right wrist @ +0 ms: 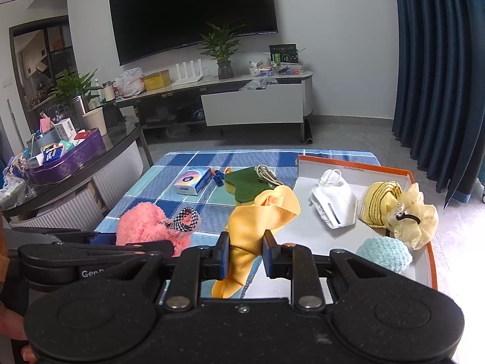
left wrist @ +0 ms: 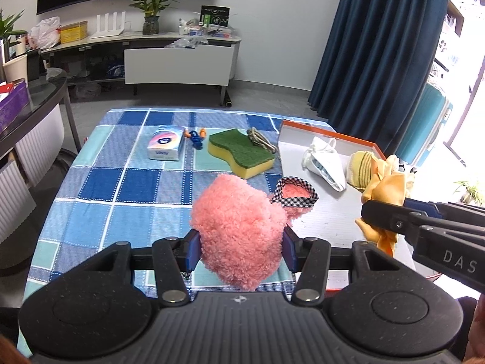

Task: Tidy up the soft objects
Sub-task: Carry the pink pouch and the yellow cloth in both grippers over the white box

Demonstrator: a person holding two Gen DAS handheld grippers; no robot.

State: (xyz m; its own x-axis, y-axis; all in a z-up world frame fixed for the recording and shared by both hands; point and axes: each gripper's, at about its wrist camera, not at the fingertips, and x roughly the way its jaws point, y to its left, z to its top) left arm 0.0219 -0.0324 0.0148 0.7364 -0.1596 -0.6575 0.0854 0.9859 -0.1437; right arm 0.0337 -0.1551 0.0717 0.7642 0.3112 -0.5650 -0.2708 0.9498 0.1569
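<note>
A: Which way does the pink fluffy pouch (left wrist: 239, 230) run?

B: Its long axis goes away from the left gripper (left wrist: 241, 250), tilted a little right. The checked-trimmed opening (left wrist: 295, 192) points to the far right, toward the orange-rimmed tray (left wrist: 330, 135). The blue pads are pressed into both sides of its woolly body, so that gripper is clamped on it, above the checked tablecloth (left wrist: 121, 182).

A: And the yellow cloth (right wrist: 257, 221)?

B: Pinched between the fingers of the right gripper (right wrist: 245, 253), which is closed narrow on it. It stands roughly upright, a crumpled knot at the top and a tail hanging below the pads, over the tray's near left edge.

A: How do they look?

B: The pouch is coral pink, curly pile, black-and-white gingham rim. The cloth is smooth, amber, creased.

A: What's in the tray?

B: A white face mask (right wrist: 333, 204), a yellow striped piece (right wrist: 379, 203), a pale yellow scrunchie (right wrist: 415, 218) and a light blue fluffy ball (right wrist: 385, 253). On the tablecloth lie a green sponge (left wrist: 241, 151) and a tissue pack (left wrist: 166, 147)
</note>
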